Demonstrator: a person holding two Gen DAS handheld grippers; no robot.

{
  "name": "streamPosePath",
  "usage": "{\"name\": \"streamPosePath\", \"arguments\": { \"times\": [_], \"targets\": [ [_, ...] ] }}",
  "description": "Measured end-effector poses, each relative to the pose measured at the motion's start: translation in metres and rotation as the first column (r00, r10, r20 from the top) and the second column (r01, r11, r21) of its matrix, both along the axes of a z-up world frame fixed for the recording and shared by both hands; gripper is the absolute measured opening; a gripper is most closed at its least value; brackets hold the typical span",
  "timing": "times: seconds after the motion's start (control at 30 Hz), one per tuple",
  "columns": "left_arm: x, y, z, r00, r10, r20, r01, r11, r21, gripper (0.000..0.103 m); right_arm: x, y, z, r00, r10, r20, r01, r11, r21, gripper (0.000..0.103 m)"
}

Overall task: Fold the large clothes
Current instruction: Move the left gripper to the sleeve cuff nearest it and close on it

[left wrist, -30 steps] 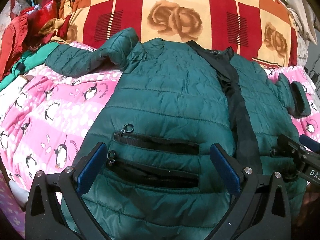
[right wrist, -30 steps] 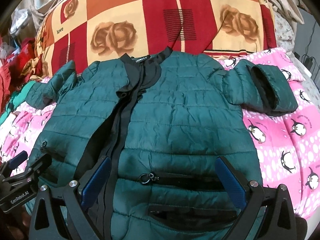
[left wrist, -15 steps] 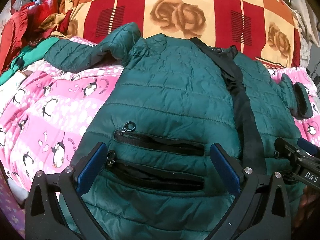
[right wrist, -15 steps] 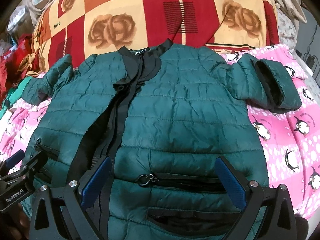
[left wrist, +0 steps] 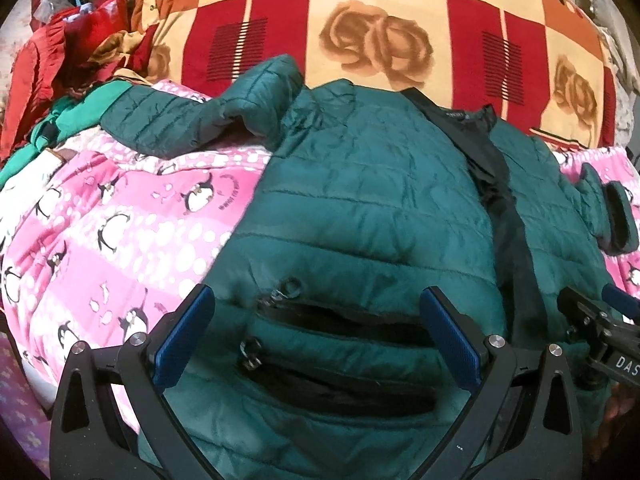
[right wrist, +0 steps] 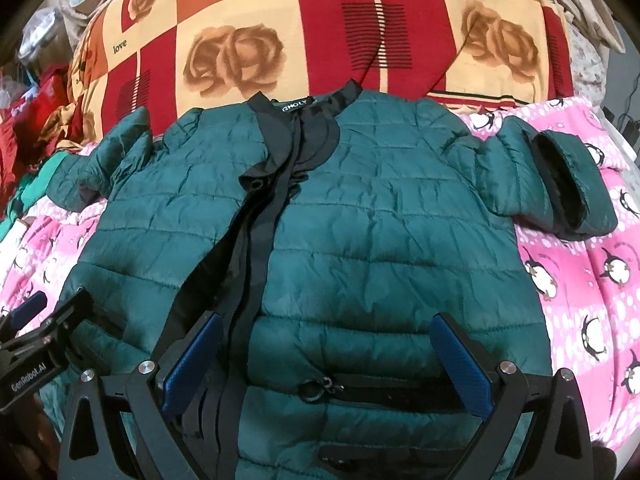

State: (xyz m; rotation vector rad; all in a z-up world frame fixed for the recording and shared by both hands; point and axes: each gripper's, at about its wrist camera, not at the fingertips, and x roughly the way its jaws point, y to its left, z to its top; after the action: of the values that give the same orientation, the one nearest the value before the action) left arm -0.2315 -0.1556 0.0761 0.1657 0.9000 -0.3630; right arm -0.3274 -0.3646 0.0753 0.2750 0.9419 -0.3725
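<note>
jacket (right wrist: 360, 220): dark green quilted, black zipper band | sheet (right wrist: 592, 280): pink with white dots and black-white penguins | blanket (right wrist: 280, 12): red, orange, cream squares with brown roses | finger pads (left wrist: 184, 336): blue

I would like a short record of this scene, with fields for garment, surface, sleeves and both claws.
garment: green jacket, lying flat, front up
surface: pink blanket
left sleeve: spread out
right sleeve: bent, cuff open
left claw: open over the pockets
right claw: open over the hem
</note>
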Motion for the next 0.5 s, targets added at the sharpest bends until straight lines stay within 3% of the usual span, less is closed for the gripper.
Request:
{"name": "streamPosePath", "arguments": {
  "times": [0.5],
  "targets": [
    [0.038, 0.015, -0.004, 0.997, 0.072, 0.007, -0.072, 0.997, 0.02, 0.102, 0.026, -0.003, -0.006, 1.0, 0.004, -0.019, -0.004, 1.0, 0.003, 0.103]
  ]
}}
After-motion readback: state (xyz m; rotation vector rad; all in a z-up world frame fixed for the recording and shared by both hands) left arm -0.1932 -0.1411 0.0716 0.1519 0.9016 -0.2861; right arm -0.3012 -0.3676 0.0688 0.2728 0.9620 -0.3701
